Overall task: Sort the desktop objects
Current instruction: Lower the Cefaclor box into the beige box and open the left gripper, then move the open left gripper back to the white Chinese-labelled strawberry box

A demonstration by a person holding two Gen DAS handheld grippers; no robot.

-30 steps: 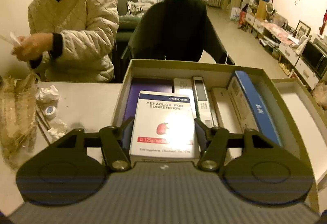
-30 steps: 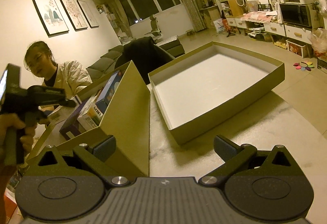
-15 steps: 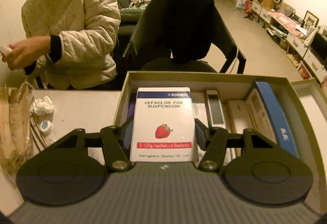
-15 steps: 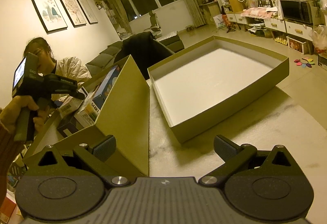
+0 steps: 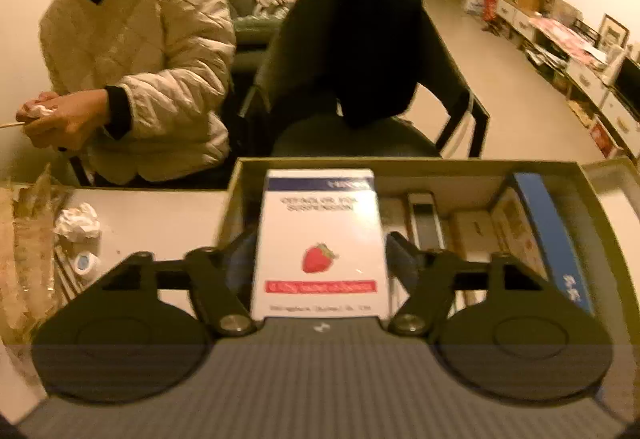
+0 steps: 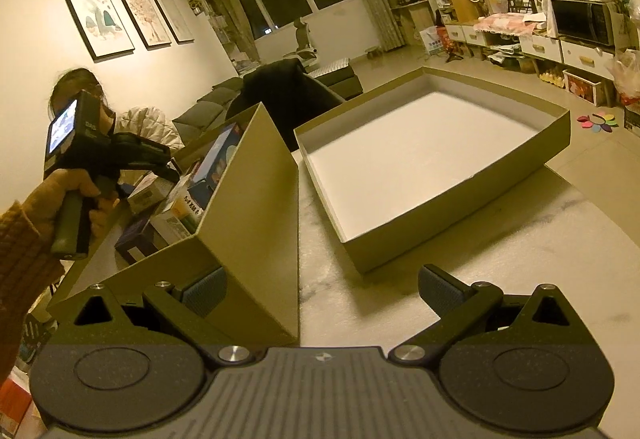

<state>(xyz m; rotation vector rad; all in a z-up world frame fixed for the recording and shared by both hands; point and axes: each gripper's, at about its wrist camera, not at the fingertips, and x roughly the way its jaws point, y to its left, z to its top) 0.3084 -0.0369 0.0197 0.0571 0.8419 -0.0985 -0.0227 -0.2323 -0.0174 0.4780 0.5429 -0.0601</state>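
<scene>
A white medicine carton (image 5: 320, 243) with a red strawberry on its face stands upright between the two fingers of the left gripper (image 5: 320, 251), over the near part of an open olive-green box (image 5: 400, 163). The left jaws are opening; the picture is blurred, and the pads seem to stand just off the carton's sides rather than pressing on it. Inside the box, to the right of the carton, lie a slim remote-like item (image 5: 424, 217), a pale flat pack (image 5: 472, 233) and a blue package (image 5: 550, 235) leaning on the right wall.

The right gripper (image 6: 320, 291) hangs wide open with nothing held; its left finger (image 6: 204, 289) sits beside the box's near corner, above a pale marbled table (image 6: 500, 259). The box's shallow lid (image 6: 460, 213) lies upturned to the right, white inside.

Across the table a person in a cream quilted jacket (image 5: 140, 55) holds something small in both hands. Crumpled paper (image 5: 78, 221) lies at the left.
</scene>
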